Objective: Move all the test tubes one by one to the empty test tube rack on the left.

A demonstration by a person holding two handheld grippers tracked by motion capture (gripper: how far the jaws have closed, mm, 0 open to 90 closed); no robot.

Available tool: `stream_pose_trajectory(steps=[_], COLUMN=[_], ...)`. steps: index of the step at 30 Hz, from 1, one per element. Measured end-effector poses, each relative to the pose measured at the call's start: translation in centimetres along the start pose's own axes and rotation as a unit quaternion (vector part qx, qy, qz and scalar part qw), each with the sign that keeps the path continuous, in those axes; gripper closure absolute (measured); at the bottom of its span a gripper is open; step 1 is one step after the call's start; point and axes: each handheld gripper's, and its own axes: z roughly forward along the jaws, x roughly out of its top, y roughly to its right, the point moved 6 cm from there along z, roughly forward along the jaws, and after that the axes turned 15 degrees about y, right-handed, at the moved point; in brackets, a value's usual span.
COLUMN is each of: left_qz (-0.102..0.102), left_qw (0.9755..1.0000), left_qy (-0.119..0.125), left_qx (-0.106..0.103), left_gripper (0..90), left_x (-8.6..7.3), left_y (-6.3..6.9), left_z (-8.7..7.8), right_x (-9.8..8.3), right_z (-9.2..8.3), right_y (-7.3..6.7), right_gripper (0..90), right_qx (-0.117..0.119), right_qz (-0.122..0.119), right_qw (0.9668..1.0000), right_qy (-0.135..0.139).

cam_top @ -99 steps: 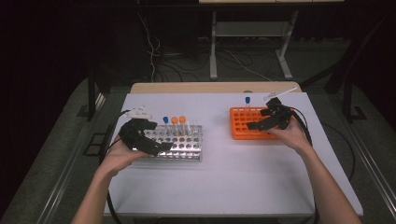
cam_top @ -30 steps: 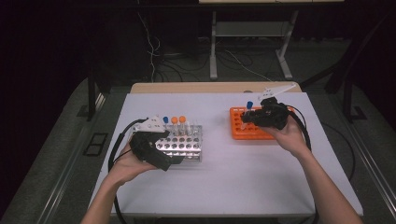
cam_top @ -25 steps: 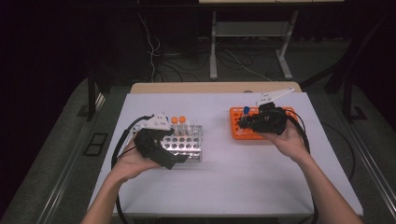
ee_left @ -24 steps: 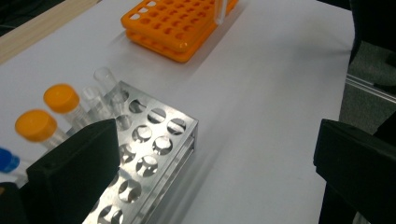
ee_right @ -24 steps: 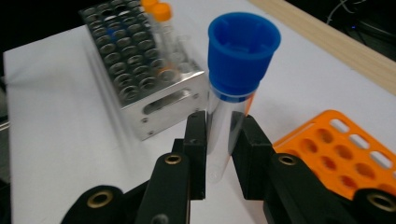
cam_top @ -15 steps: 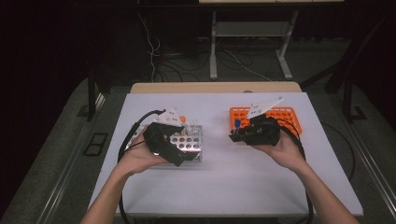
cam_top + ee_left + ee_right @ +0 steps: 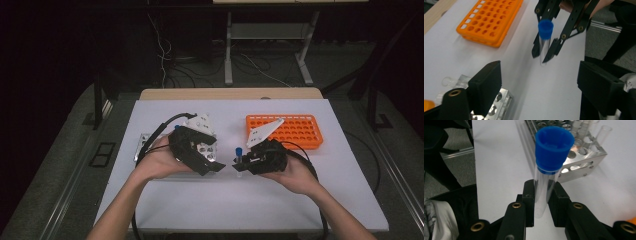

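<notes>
The right gripper [image 7: 541, 195] is clamping a blue-capped tube [image 7: 547, 175] upright above the table between the racks, offering it to the left gripper [image 7: 539, 82], whose empty, closing jaws need to straddle it next

The high view looks forward and down from above the near edge of the tabletop [image 7: 175, 210], taking in its whole surface. Each gripper view sits close and low, looking along its own fingers across the tabletop middle; both share the blue-capped tube [image 7: 545, 40] with the high view.
</notes>
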Motion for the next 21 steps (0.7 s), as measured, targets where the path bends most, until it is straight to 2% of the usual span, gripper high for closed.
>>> stream_pose_trajectory(steps=[8,14,21], left_qz=[0.026,0.045,0.057], left_qw=[0.9990,0.9967,0.9950], left_qy=[-0.021,-0.046,-0.057], left_qx=[-0.029,-0.051,-0.058], left_gripper=[36.6,53.8,69.0], left_x=[0.1,-0.5,-0.8], left_y=[0.8,1.4,1.5], left_z=[1.0,1.5,1.7], right_x=[0.2,0.1,0.3], right_z=[1.3,2.4,3.0], right_y=[-1.8,-2.6,-2.9], right_gripper=[75.7,75.6,75.7], right_qx=[0.023,0.030,0.035], right_qz=[-0.013,-0.019,-0.027], right_qw=[0.9996,0.9993,0.9990], right_qy=[-0.008,-0.007,0.001])
